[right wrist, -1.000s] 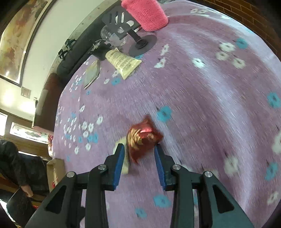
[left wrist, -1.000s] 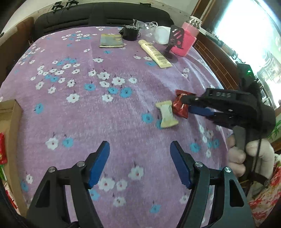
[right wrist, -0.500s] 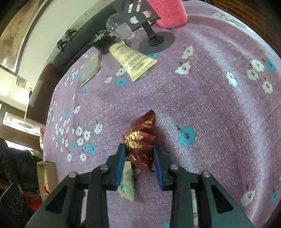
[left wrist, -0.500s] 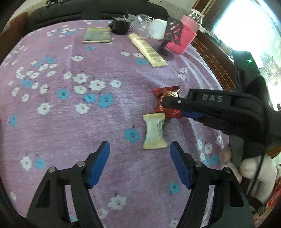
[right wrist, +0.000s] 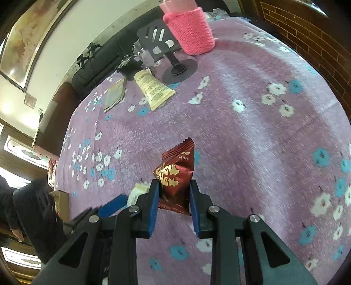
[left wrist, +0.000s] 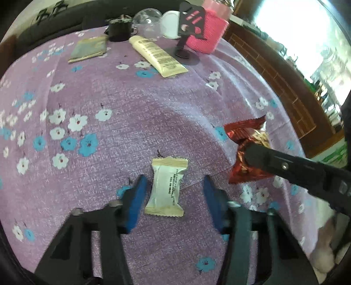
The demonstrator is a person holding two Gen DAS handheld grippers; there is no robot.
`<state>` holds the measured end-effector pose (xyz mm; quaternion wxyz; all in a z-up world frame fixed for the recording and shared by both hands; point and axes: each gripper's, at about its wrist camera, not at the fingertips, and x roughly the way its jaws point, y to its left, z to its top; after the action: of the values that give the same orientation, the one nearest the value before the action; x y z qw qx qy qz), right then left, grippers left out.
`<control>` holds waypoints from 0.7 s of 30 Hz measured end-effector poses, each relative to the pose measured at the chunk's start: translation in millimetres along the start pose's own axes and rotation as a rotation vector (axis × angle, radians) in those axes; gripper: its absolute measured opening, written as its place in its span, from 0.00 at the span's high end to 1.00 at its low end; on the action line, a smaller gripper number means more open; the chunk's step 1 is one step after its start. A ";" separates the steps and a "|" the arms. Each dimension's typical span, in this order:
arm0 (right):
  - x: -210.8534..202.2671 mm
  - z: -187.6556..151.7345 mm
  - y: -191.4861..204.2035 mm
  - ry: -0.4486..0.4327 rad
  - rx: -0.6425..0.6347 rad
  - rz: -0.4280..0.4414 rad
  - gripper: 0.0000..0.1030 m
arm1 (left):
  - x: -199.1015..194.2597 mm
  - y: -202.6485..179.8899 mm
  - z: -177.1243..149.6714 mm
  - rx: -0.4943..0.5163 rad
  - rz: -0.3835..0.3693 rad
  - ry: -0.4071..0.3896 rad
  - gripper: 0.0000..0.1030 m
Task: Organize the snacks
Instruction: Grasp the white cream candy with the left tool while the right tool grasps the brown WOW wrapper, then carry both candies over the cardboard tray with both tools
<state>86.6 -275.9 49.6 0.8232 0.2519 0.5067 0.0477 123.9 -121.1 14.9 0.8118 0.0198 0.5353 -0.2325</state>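
A cream snack packet [left wrist: 166, 186] lies on the purple flowered cloth [left wrist: 131, 122], between the blue pads of my left gripper [left wrist: 174, 188]. The jaws are closing; the left pad [left wrist: 137, 197] is just beside the packet and a gap still shows at the right pad. My right gripper [right wrist: 173, 193] is shut on a red and gold snack packet [right wrist: 175, 175], held a little above the cloth. In the left wrist view that red packet [left wrist: 245, 133] hangs to the right, in the right gripper [left wrist: 250, 153]. The right wrist view shows the cream packet [right wrist: 138, 191] at lower left.
At the far end lie a cream tube [left wrist: 158, 57], a flat green-grey packet [left wrist: 90, 49], a black phone stand [left wrist: 188, 32], a pink knitted cup [left wrist: 210, 37] and a clear glass [left wrist: 147, 19]. A cardboard box [right wrist: 61, 203] stands at the left edge, beside a person in dark clothes [right wrist: 33, 214].
My left gripper has moved forward and down over the cream packet and its jaws have narrowed around it. The right gripper has closed on the red packet and lifted it.
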 end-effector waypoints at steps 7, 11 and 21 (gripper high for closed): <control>-9.6 -13.9 1.5 -0.003 -0.018 0.001 0.75 | -14.4 4.7 -11.0 0.001 0.020 -0.019 0.76; -10.9 -23.2 6.0 0.004 -0.028 -0.002 0.75 | -31.8 11.3 -17.5 -0.017 0.032 -0.042 0.76; -8.4 -52.5 55.5 0.038 -0.112 0.028 0.75 | -92.0 43.9 -51.6 -0.068 0.131 -0.097 0.76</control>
<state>47.3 -211.3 63.3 0.8254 0.2117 0.5152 0.0921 67.7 -34.7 64.2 0.8503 0.0157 0.5006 -0.1615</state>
